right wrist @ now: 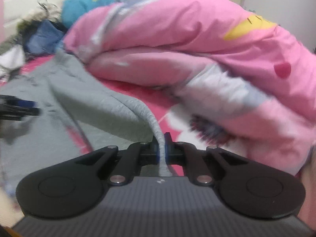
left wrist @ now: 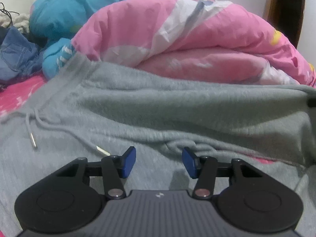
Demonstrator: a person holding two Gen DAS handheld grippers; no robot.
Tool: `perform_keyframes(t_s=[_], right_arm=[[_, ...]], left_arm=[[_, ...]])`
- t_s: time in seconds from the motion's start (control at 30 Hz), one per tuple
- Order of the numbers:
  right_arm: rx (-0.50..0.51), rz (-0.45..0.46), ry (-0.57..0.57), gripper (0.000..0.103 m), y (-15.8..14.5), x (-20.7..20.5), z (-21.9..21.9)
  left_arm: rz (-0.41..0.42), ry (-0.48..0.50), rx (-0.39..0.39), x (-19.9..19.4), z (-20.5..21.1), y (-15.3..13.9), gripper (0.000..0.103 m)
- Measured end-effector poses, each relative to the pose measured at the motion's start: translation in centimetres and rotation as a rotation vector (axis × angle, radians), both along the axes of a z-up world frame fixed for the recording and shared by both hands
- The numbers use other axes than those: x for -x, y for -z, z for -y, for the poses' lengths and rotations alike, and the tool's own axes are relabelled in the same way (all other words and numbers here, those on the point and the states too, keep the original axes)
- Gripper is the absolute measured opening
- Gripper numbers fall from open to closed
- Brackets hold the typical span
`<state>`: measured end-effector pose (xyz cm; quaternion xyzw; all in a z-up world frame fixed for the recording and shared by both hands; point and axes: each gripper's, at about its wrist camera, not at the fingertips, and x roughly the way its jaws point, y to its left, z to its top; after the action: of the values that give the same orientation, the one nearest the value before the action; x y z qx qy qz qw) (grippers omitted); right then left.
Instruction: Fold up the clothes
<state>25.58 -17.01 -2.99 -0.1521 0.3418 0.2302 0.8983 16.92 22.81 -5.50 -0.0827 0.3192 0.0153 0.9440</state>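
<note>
The grey sweatpants are spread across the bed, right up against the pink duvet. The right gripper is pinched tight on a lifted edge of them, while the left gripper hovers over the fabric, jaws apart.

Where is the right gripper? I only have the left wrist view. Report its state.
Observer: The right gripper is shut on a bunched edge of the grey sweatpants, which rise in a ridge from the bed to its jaws.
Operator: Tell me what lies beyond it.
Observer: Bare pink bedsheet, then the folded pink duvet.
Operator: Say whether my left gripper shows there.
Observer: Yes, the left gripper is a blurred shape at that view's left edge, over the grey fabric.
</note>
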Motion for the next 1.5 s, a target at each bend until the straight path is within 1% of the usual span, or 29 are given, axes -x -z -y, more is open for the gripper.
perform_keyframes(t_s=[0.1, 0.17, 0.27, 0.33, 0.37, 0.4, 0.43, 0.47, 0.5, 0.53, 0.57, 0.6, 0.63, 0.67, 0.7, 0.77, 0.83, 0.9, 1.0, 1.07, 1.17, 1.2, 1.3, 1.33, 1.37, 1.4, 1.43, 1.47, 1.5], right_arm=[[0.066, 0.057, 0.029, 0.003, -0.7, -3.9, 0.0], [0.091, 0.014, 0.060, 0.003, 2.0, -7.0, -0.5], [0.119, -0.083, 0.104, 0.004, 6.9, -10.4, -0.7], [0.112, -0.101, 0.119, 0.005, 8.4, -10.9, -0.3], [0.108, -0.110, 0.126, 0.011, 9.0, -11.1, -0.1], [0.102, -0.102, 0.135, 0.022, 8.2, -10.8, 0.3], [0.095, -0.095, 0.144, 0.027, 7.3, -10.4, 0.7], [0.062, -0.088, 0.135, 0.034, 5.9, -9.8, 1.2], [0.029, -0.081, 0.126, 0.044, 4.5, -9.2, 1.8], [-0.022, -0.078, 0.104, 0.049, 3.0, -8.5, 2.3], [-0.071, -0.075, 0.080, 0.059, 1.6, -7.9, 2.7], [-0.090, -0.079, 0.034, 0.062, 0.6, -7.6, 2.1], [-0.109, -0.083, -0.011, 0.063, -0.4, -7.3, 1.4], [-0.128, -0.087, -0.056, 0.066, -1.3, -7.0, 0.6], [-0.149, -0.099, -0.093, 0.069, -1.4, -7.5, -1.1], [-0.190, -0.124, -0.167, 0.070, -1.5, -8.5, -4.6], [-0.199, -0.149, -0.244, 0.070, -0.4, -10.4, -9.4], [-0.185, -0.154, -0.305, 0.070, 1.3, -12.2, -14.4], [-0.145, -0.187, -0.375, 0.070, 4.0, -15.2, -21.5], [-0.125, -0.191, -0.405, 0.070, 5.8, -17.0, -25.1], [-0.108, -0.223, -0.401, 0.082, 7.7, -18.7, -28.3], [-0.109, -0.239, -0.405, 0.083, 8.2, -19.1, -29.1], [-0.120, -0.280, -0.439, 0.084, 9.2, -18.9, -29.8], [-0.123, -0.293, -0.451, 0.084, 9.5, -18.9, -30.0], [-0.127, -0.306, -0.461, 0.075, 9.7, -18.8, -30.2], [-0.131, -0.284, -0.459, 0.045, 9.0, -18.2, -30.2], [-0.135, -0.261, -0.457, 0.026, 8.4, -17.7, -30.2], [-0.140, -0.239, -0.454, 0.004, 7.7, -17.2, -30.2], [-0.143, -0.215, -0.452, 0.004, 7.0, -16.6, -30.2]], left_arm=[[0.005, -0.021, -0.017, -1.3, -0.6, -0.2, 0.052], [0.003, -0.038, -0.029, -2.4, -1.2, -0.2, 0.052], [-0.022, -0.067, -0.038, -4.2, -2.3, 0.7, 0.052], [-0.047, -0.087, -0.040, -5.2, -3.1, 1.5, 0.051], [-0.055, -0.097, -0.038, -5.4, -3.5, 1.9, 0.051], [-0.051, -0.101, -0.032, -5.4, -3.9, 2.1, 0.048], [-0.045, -0.104, -0.025, -5.3, -4.3, 2.2, 0.047], [-0.029, -0.105, -0.011, -5.1, -4.6, 2.1, 0.047], [-0.013, -0.105, 0.002, -4.9, -4.9, 2.0, 0.047], [0.005, -0.107, 0.015, -4.6, -5.2, 1.9, 0.047], [0.032, -0.113, 0.029, -4.5, -5.6, 1.7, 0.048], [0.058, -0.119, 0.042, -4.3, -5.9, 1.5, 0.049], [0.080, -0.126, 0.054, -4.2, -6.3, 1.4, 0.051], [0.084, -0.137, 0.062, -4.4, -6.7, 1.6, 0.051], [0.075, -0.156, 0.063, -4.7, -7.0, 1.9, 0.051], [0.058, -0.178, 0.083, -5.2, -7.6, 2.6, 0.050], [0.047, -0.190, 0.113, -5.5, -8.3, 3.5, 0.050], [0.064, -0.190, 0.135, -5.2, -8.6, 3.6, 0.050], [0.082, -0.193, 0.167, -4.9, -9.0, 4.0, 0.049], [0.091, -0.193, 0.174, -4.8, -9.1, 4.2, 0.049], [0.101, -0.192, 0.179, -4.6, -9.1, 4.4, 0.049], [0.104, -0.192, 0.182, -4.6, -9.2, 4.4, 0.049], [0.112, -0.192, 0.193, -4.5, -9.3, 4.5, 0.049], [0.114, -0.192, 0.195, -4.4, -9.3, 4.5, 0.049], [0.114, -0.193, 0.192, -4.4, -9.3, 4.5, 0.049], [0.114, -0.194, 0.189, -4.4, -9.3, 4.5, 0.049], [0.114, -0.195, 0.186, -4.4, -9.2, 4.5, 0.049], [0.115, -0.197, 0.182, -4.4, -9.2, 4.4, 0.049], [0.115, -0.203, 0.176, -4.4, -9.2, 4.4, 0.047]])
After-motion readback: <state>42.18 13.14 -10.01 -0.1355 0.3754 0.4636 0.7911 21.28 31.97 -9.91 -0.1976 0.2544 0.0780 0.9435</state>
